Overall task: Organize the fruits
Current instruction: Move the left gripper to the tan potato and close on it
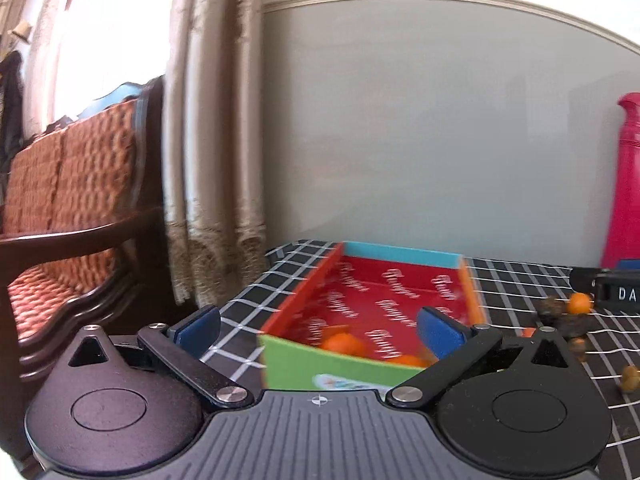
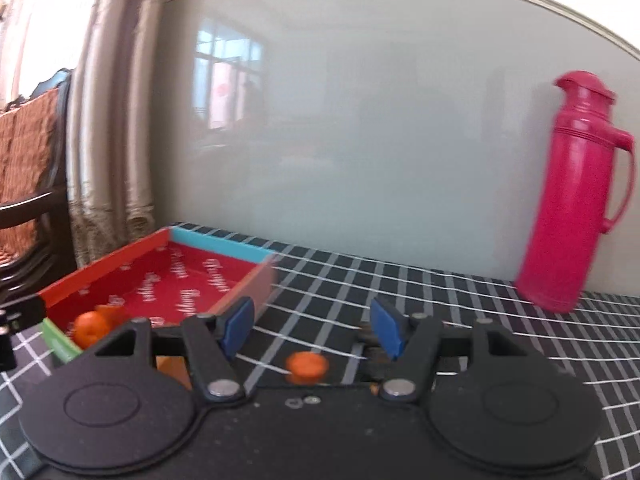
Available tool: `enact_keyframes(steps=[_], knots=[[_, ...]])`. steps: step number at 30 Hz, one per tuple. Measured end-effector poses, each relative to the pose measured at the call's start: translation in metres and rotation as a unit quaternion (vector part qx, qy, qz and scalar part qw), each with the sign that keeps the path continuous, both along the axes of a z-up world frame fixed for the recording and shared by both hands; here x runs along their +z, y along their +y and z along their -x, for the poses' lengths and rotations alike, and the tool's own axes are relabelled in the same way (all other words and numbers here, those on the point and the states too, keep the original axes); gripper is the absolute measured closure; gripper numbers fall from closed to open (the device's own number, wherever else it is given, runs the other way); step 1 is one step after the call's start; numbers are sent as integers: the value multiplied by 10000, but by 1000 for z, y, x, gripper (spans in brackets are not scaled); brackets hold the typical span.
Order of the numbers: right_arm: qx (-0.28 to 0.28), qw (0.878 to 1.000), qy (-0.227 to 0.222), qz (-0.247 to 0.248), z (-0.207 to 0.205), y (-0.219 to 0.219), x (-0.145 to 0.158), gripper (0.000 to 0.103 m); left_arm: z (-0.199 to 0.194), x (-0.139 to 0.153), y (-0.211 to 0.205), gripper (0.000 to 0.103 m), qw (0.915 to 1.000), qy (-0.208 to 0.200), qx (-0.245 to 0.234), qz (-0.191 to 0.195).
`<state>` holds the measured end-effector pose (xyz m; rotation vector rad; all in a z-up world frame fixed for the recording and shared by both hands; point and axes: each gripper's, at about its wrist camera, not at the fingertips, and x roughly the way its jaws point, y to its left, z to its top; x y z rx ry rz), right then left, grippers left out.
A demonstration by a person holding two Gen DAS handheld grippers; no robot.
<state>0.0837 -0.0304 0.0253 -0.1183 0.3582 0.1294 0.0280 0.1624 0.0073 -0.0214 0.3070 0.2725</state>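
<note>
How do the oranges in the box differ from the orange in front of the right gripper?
The oranges in the box lie together inside the red-lined cardboard box, at its near end; the loose orange sits alone on the checked tablecloth. The loose orange lies between the open right gripper's fingers; the boxed ones lie left of them. All are small and orange.

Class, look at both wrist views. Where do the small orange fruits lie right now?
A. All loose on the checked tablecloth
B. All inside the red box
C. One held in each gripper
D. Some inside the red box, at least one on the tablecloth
D: orange fruits sit in the red box, while another orange fruit lies on the checked tablecloth; the left gripper and right gripper are open and empty.
</note>
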Motion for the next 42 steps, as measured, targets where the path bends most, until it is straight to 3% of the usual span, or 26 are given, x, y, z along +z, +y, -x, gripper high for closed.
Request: enact_keyframes(steps=[10, 21, 35, 42], knots=[[-892, 9955, -83, -322, 12, -85, 12, 38, -7, 1, -62, 0, 9968, 9, -798, -6], [-1327, 9907, -156, -237, 31, -139, 14, 38, -13, 1, -120, 0, 9903, 53, -1385, -35], [-1769, 9838, -122, -278, 48, -193, 10, 37, -28, -23, -204, 0, 9713, 626, -2286, -193], [-1956, 9802, -98, -286, 54, -218, 6, 37, -36, -36, -232, 0, 9650, 919, -2445, -217]])
